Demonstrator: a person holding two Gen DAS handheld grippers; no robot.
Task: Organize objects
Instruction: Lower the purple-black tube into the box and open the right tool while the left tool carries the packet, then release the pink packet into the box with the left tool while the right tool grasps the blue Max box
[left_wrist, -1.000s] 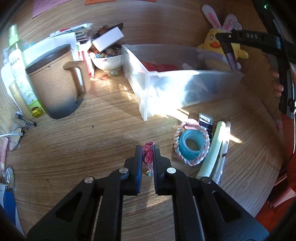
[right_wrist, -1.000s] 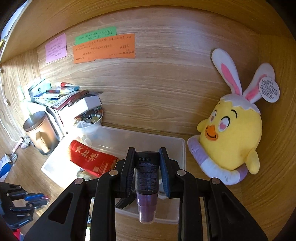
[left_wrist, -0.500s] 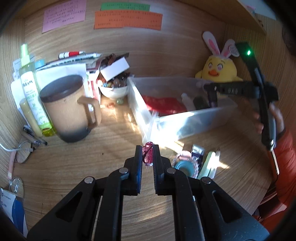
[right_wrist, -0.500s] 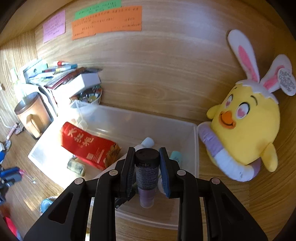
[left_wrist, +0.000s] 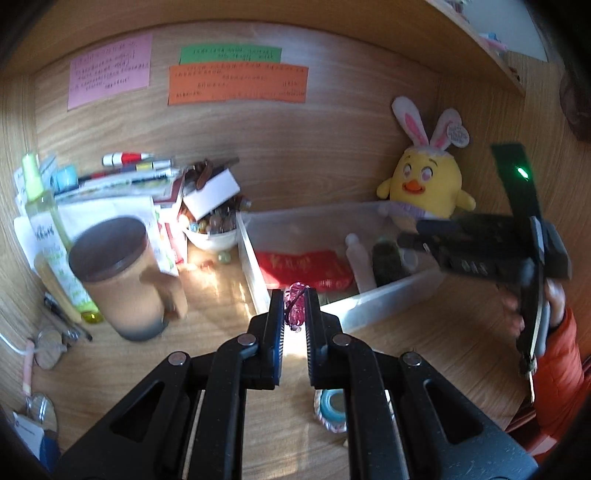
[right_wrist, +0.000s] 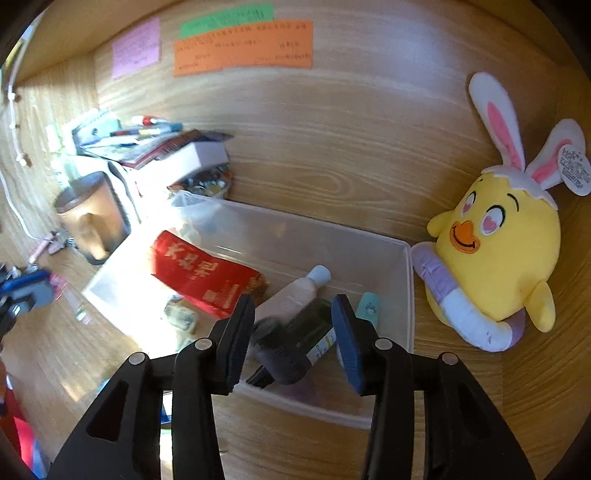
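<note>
Left wrist view showed the wooden desk (left_wrist: 110, 354) with a big clear box (left_wrist: 384, 299) near its back edge, beside a yellow toy chick (left_wrist: 424, 188). The right gripper (right_wrist: 293, 325) hung over the box's right end, its tongs wide apart, with a dark bottle (right_wrist: 295, 347) lying loose just below them. The left gripper (left_wrist: 295, 314) was clamped on a small pink clip (left_wrist: 295, 308), standing up between the tongs. The box lay straight ahead, so the left hand looked ready to carry the clip forward.

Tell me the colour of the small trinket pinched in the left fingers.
Translucent pink, glittery small trinket; it shows best in the left wrist view.
</note>
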